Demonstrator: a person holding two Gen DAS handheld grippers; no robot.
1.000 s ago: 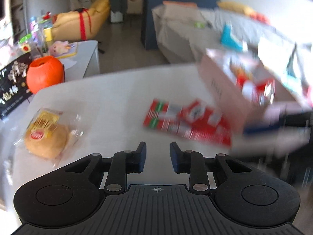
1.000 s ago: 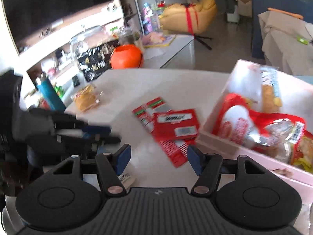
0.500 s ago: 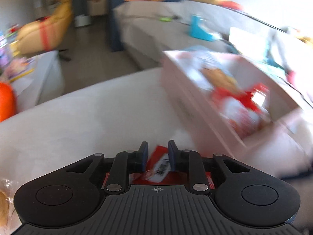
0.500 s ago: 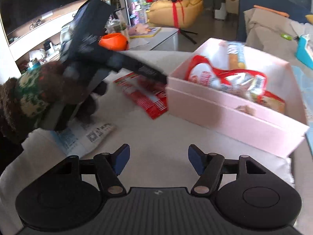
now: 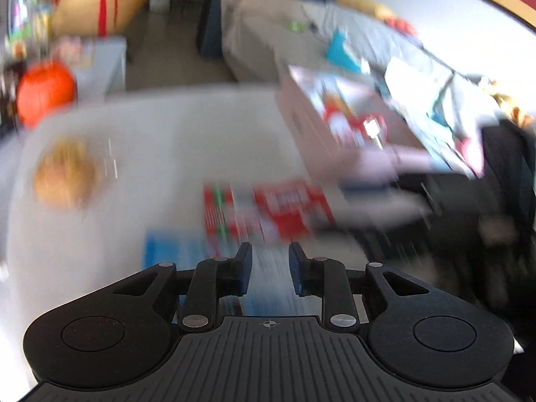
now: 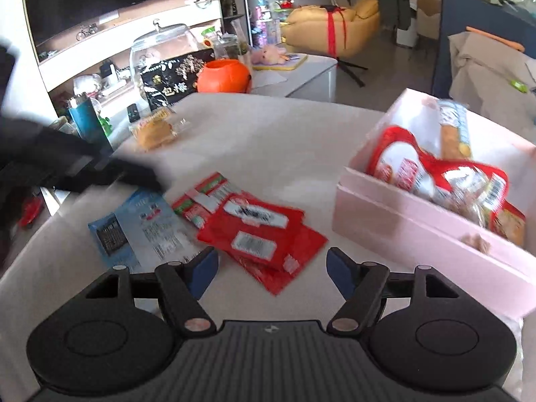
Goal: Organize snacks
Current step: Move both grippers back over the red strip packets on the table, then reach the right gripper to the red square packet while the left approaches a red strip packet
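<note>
Several flat red foil snack packets (image 6: 258, 231) lie overlapped at mid-frame on the white tabletop (image 6: 268, 140), a pale blue printed packet (image 6: 140, 231) touching their left side. The pink cardboard box (image 6: 418, 234), right, holds more red bags. Right gripper (image 6: 271, 269) jaws opening wide, nothing between; left gripper (image 5: 269, 264) narrow, opening, empty.

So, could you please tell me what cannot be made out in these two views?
- Left wrist view: motion blur smears the print on the red packets and the contents of the pink box.
- Right wrist view: the left gripper is a dark blur; its jaws cannot be read there.
- Right wrist view: the pink box runs off the right edge.
- Right wrist view: the blue packet has print too small to read.
</note>
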